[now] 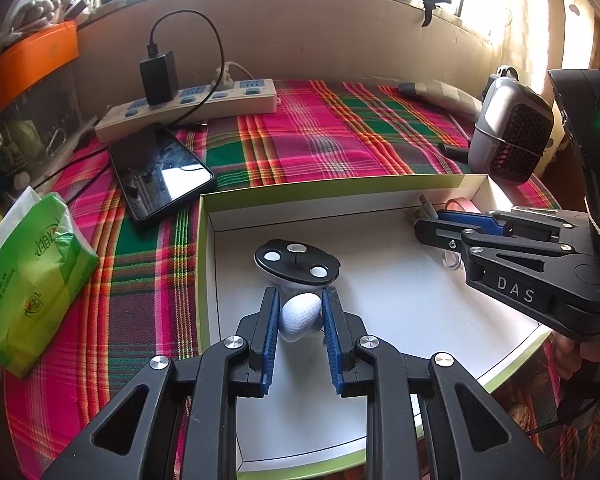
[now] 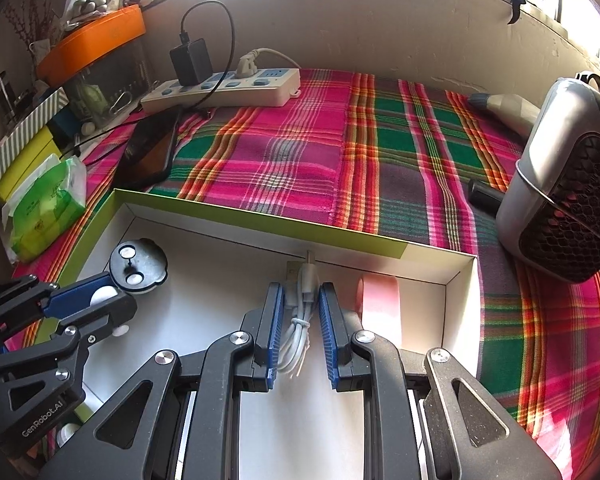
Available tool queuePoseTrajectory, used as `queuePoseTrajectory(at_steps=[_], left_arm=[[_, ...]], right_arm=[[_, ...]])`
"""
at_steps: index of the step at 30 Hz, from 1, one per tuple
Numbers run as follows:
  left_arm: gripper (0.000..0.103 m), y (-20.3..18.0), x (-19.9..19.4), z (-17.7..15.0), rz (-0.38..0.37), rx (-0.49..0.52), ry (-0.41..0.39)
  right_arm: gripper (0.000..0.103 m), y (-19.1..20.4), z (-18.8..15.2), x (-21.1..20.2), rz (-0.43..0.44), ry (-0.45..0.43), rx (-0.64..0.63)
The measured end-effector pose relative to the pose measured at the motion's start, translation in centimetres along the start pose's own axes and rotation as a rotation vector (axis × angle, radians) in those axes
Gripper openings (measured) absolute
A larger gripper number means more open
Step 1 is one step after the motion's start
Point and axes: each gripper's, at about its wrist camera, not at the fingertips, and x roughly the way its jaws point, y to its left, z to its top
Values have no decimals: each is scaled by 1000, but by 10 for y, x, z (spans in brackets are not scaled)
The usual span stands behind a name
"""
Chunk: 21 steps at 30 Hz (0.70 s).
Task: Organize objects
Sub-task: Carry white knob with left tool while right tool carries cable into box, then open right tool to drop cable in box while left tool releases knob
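A shallow white box with a green rim lies on the plaid cloth; it also shows in the right wrist view. My left gripper is in the box, its blue pads closed on the white handle of a controller whose black round head points away. My right gripper is low in the box with a bundled white USB cable between its pads, a small gap on each side. A pink tape roll stands beside it, by the box's right wall.
A black phone, a white power strip with a black charger, and a green tissue pack lie left of the box. A grey mini heater and a black cylinder sit at the right.
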Motion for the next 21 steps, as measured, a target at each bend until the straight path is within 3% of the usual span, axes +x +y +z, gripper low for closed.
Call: queuePoseTrajectory(at_steps=[17, 21], left_arm=[[24, 1, 2, 1, 2, 5, 1], [29, 0, 0, 0, -3, 0, -1]], right_arm=[[20, 1, -1, 0, -4, -3, 16], [34, 2, -2, -4, 1, -20, 15]])
